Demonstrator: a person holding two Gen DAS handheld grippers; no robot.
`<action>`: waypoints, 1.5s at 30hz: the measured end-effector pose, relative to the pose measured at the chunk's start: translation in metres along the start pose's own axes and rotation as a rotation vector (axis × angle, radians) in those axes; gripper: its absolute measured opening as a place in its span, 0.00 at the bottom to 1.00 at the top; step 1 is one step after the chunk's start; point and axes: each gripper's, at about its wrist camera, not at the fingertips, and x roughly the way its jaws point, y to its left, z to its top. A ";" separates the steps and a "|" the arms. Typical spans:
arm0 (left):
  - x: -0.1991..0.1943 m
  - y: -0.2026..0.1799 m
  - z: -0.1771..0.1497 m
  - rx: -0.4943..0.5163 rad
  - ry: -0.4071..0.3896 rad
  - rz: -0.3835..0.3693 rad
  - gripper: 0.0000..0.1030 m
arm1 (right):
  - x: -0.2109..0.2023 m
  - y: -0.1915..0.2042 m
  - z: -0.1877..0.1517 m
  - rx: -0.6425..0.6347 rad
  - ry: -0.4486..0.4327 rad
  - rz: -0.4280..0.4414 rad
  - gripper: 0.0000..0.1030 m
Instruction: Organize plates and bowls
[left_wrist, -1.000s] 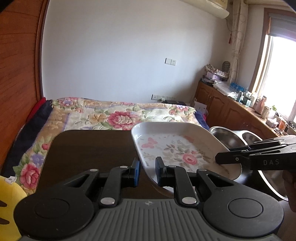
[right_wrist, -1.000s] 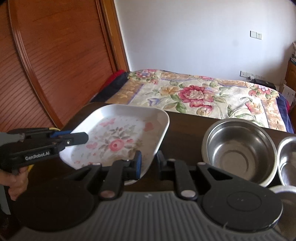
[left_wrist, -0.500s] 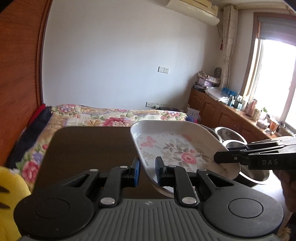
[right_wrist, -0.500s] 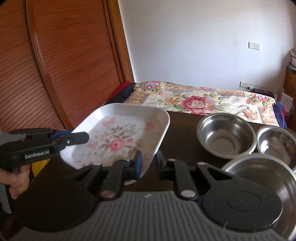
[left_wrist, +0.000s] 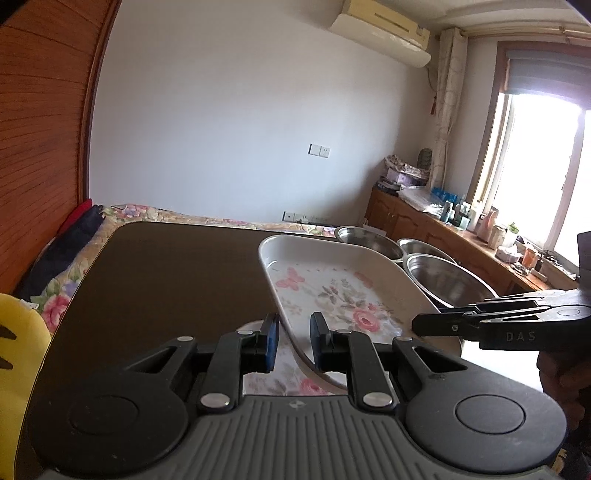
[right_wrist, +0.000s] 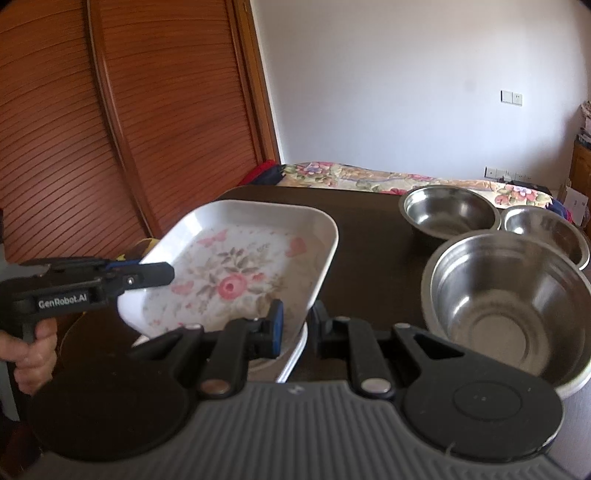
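step: two-handed tray carry | left gripper (left_wrist: 293, 341) clamped on floral tray (left_wrist: 332, 295) rim | right gripper (right_wrist: 297, 325) clamped on opposite rim | advice: keep level, set down clear of steel bowls (right_wrist: 506, 299)

Left tongs (left_wrist: 293, 341): jaws narrowed, one finger on each face of the rim of a floral plate (left_wrist: 343, 291), at its left edge. Right tongs (right_wrist: 297, 325): jaws narrowed likewise, clamping the same plate at its opposite, right edge. Both tongs point forward and slightly downward, tips angled toward each other across the plate, which they carry clear of the worktop (left_wrist: 166, 280). A hand (right_wrist: 31, 358) wraps the pistol handle of the left tongs; part of the other hand (left_wrist: 565, 373) grips the right handle.
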 end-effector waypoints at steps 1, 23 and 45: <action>-0.003 0.001 -0.003 -0.007 -0.002 -0.001 0.46 | -0.002 0.000 -0.002 0.002 -0.003 0.006 0.18; 0.001 0.008 -0.031 -0.008 0.036 0.037 0.46 | -0.007 0.018 -0.026 -0.059 -0.021 0.024 0.18; 0.008 0.010 -0.037 -0.002 0.043 0.067 0.47 | -0.001 0.021 -0.031 -0.043 -0.031 0.018 0.23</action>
